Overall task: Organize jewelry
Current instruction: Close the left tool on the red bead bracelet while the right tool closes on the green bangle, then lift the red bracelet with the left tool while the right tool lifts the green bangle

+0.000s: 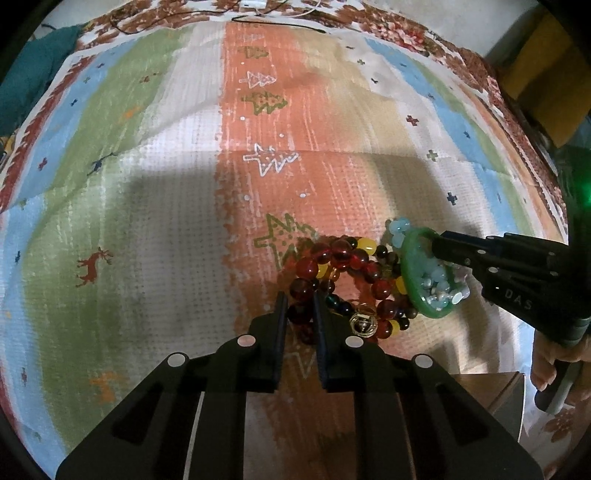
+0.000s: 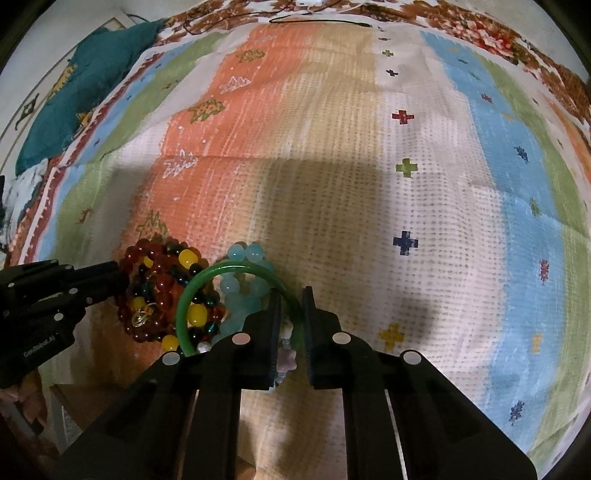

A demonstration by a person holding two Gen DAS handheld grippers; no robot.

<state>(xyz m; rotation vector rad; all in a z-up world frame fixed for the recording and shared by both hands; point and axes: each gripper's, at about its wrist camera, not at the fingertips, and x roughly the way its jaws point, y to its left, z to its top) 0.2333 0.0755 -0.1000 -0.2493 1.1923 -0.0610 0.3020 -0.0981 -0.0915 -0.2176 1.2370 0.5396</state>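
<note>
Left wrist view: your left claw [image 1: 300, 308] grips the red bead bracelet [image 1: 332, 258]; your right claw [image 2: 291, 306] pinches the green bangle [image 2: 207, 280]. Everything remains heaped together on the striped cloth [image 1: 147, 184]; sorting barely begun.

Under me lies a striped cloth [image 1: 332, 110] in green, white, orange, tan and blue bands, printed with little trees, crosses and deer. It has fold creases and a broad dark shadow across the middle. A red-brown floral border [image 2: 480, 33] runs along its far edge. A teal fabric [image 2: 85, 85] is bunched at the far left corner. Dark thin cords [image 1: 277, 22] trail at the far edge. Something yellow [image 1: 535, 74] stands at far right. Light is dim and warm.
</note>
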